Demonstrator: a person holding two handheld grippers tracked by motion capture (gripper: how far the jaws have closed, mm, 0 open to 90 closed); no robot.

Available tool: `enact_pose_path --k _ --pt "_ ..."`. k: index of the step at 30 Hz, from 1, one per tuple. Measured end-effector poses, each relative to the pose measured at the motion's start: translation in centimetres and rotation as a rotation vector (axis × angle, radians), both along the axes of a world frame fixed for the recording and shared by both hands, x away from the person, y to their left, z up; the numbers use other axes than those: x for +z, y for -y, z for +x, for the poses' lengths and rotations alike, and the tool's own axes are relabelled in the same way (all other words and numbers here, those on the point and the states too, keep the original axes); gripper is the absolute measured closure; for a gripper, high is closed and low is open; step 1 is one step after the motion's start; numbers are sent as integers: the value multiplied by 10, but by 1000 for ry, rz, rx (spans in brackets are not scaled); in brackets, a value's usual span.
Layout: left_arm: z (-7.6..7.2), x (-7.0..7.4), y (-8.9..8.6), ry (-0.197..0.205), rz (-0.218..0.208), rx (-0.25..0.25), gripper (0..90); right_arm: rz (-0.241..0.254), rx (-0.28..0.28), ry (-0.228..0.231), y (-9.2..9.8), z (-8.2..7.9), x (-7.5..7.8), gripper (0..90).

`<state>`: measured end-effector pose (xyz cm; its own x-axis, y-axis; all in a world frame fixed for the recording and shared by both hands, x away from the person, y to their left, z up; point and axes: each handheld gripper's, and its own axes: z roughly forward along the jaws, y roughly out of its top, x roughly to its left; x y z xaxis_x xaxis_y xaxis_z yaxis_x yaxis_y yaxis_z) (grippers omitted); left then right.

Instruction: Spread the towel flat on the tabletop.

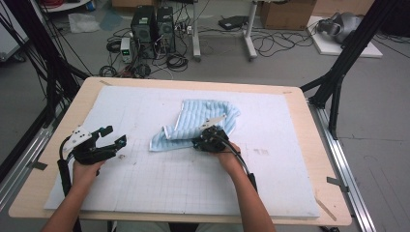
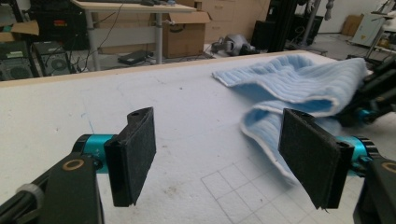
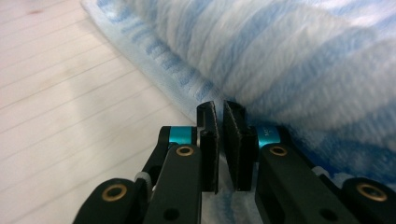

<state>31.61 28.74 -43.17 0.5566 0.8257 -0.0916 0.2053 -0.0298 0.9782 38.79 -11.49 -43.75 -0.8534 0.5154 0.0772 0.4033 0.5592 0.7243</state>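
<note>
Towel [image 1: 203, 123], light blue with ribbed stripes, lies crumpled and partly folded near the middle of the white gridded mat [image 1: 159, 188] that covers the wooden worktop [image 1: 321, 159]. The high view gives its full outline: a raised fold at the far right, a flat corner reaching toward the left.

Right tongs [image 1: 199, 141] sit at the near edge of the towel, held by the person's right hand [image 1: 229, 157]. The right gripper view supplies the detail that the high view lacks: the right tongs [image 3: 220, 140] are closed to a narrow slit at the towel's hem, with pale cloth visible low in that slit. Whether the pads pinch that cloth cannot be told.

Left tongs [image 1: 115, 136] rest well apart from the towel, over the left part of the mat, in the left hand [image 1: 87, 169]. The left gripper view shows the left tongs [image 2: 224, 158] spread wide with bare mat between them, the towel [image 2: 299, 88] beyond, and the other gripper at the right edge.

Off the worktop, the high view shows computer towers [image 1: 153, 29] and cables on the floor.
</note>
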Motion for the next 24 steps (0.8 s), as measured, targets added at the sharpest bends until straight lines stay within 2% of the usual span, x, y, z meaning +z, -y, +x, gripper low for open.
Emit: enact_pose_path --k 1,3,11,13,18,22,24 --pt "0 0 0 0 1 0 279 7 9 -22 6 -10 1 847" --pt "-1 1 1 1 3 -1 279 1 22 -36 11 -19 2 847" --pt "0 0 4 -3 6 -8 279 28 72 -41 27 -55 4 847" --pt "0 0 4 -3 7 -7 279 32 83 -55 32 -65 5 847" --pt "0 -1 7 -9 15 -15 279 69 96 -65 49 -87 5 846" --pt "0 -1 10 -14 22 -23 279 106 152 -108 59 -104 3 846" --pt "0 -2 12 -17 31 -28 279 106 177 -125 60 -111 3 842"
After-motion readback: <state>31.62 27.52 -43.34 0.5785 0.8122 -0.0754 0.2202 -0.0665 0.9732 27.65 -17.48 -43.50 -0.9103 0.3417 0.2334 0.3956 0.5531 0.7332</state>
